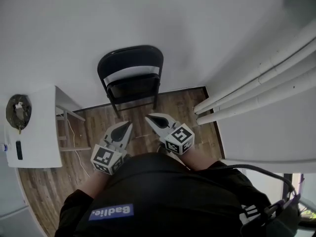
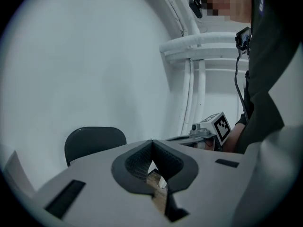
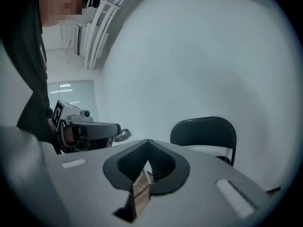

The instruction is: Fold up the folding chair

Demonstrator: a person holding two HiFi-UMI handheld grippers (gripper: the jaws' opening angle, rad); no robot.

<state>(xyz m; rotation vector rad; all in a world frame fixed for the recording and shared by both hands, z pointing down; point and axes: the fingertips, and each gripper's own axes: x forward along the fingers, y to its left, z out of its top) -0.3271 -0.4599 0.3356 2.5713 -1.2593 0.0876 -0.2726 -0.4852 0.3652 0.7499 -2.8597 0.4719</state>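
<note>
The plain white wall (image 1: 148, 14) fills the top of the head view and closes off the far side. Below it a strip of brown plank floor (image 1: 182, 105) is the only open ground, hemmed by a bundle of thick white pipes (image 1: 256, 80) slanting across the right edge and a white table (image 1: 39, 132) at the left edge. The black metal folding chair (image 1: 131, 63) stands at upper centre, at the back of that strip against the wall. Its rounded backrest is on top, its legs are on the floor, and its long axis runs up the wall. The seat panel sits just under the backrest and looks nearly flat with it, though I cannot tell for sure. My left gripper (image 1: 127, 126) and right gripper (image 1: 150, 118) sit side by side at lower centre, well apart from the chair, both tips aimed toward it. Each pair of jaws is pressed together at the tip, pinching nothing.
</note>
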